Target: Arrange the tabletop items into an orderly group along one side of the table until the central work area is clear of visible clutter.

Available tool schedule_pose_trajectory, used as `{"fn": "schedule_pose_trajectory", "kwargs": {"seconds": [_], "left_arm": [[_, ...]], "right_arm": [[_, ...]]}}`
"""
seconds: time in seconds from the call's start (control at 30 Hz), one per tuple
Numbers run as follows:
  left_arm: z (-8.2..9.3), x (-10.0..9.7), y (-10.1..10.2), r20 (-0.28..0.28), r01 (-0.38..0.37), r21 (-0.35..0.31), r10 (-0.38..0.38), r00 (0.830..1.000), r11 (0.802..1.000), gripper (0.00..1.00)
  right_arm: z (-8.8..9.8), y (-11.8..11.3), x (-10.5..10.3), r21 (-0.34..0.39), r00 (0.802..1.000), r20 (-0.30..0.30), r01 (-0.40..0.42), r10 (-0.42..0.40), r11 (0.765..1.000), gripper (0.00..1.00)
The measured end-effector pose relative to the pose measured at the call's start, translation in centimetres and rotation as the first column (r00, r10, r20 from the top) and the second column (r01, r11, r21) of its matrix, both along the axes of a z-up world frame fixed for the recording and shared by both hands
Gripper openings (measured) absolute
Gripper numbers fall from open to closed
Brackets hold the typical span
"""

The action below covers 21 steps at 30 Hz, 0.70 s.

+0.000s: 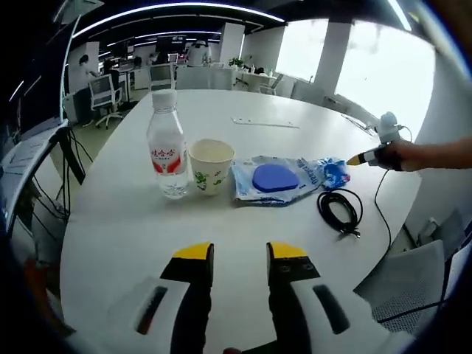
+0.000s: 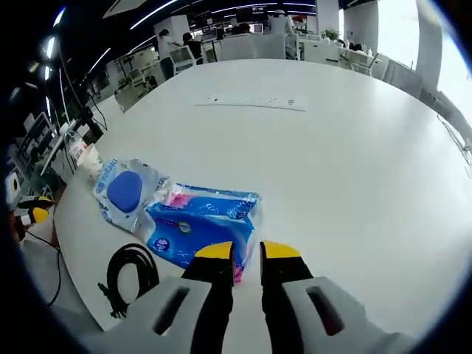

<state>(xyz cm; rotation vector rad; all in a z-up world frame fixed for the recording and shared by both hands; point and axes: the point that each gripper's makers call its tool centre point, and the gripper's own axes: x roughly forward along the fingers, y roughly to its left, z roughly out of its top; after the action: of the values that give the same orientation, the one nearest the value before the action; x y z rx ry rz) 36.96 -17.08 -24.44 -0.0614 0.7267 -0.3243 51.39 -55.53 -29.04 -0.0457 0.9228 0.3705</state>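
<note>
Lined up along one edge of the white surface (image 1: 221, 243): one water bottle (image 1: 167, 144), one paper cup (image 1: 211, 166) just beside it, one clear pouch with a blue disc (image 1: 274, 179), one blue tissue pack (image 2: 199, 223) touching the pouch, one coiled black cable (image 1: 340, 209) near the edge. Left tongs (image 1: 240, 251) parted, empty, hovering short of the cup. Right tongs (image 2: 246, 251) narrowly parted at the tissue pack's near edge; cannot tell whether gripping it.
</note>
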Motion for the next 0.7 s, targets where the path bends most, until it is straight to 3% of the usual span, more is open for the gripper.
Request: {"fn": "schedule_pose_trajectory", "kwargs": {"seconds": [0.23,0.33,0.4,0.53,0.7], "left_arm": [[0.3,-0.3,0.7,0.003,-0.016,0.004,0.016,1.0,1.0,0.27],[0.3,-0.4,1.0,0.003,-0.029,0.007,0.029,1.0,1.0,0.26],[0.3,-0.4,1.2,0.004,-0.037,0.005,0.037,0.999,0.999,0.26],[0.3,-0.5,1.3,0.003,-0.038,0.009,0.038,0.999,0.999,0.26],[0.3,-0.4,1.0,-0.003,-0.037,0.003,0.037,0.999,0.999,0.26]], "right_arm": [[-1.2,-0.1,0.5,-0.022,0.999,-0.038,-0.006,0.006,1.0,0.09],[-1.4,-0.4,0.6,-0.019,0.998,-0.05,0.026,-0.027,0.999,0.03],[-0.8,0.0,0.3,0.015,0.997,-0.042,0.063,-0.062,0.998,0.0],[0.1,0.3,-0.8,0.006,0.997,-0.037,0.062,-0.062,0.998,0.0],[0.7,-0.3,-1.5,0.039,0.99,-0.039,0.134,-0.132,0.99,0.0]]}}
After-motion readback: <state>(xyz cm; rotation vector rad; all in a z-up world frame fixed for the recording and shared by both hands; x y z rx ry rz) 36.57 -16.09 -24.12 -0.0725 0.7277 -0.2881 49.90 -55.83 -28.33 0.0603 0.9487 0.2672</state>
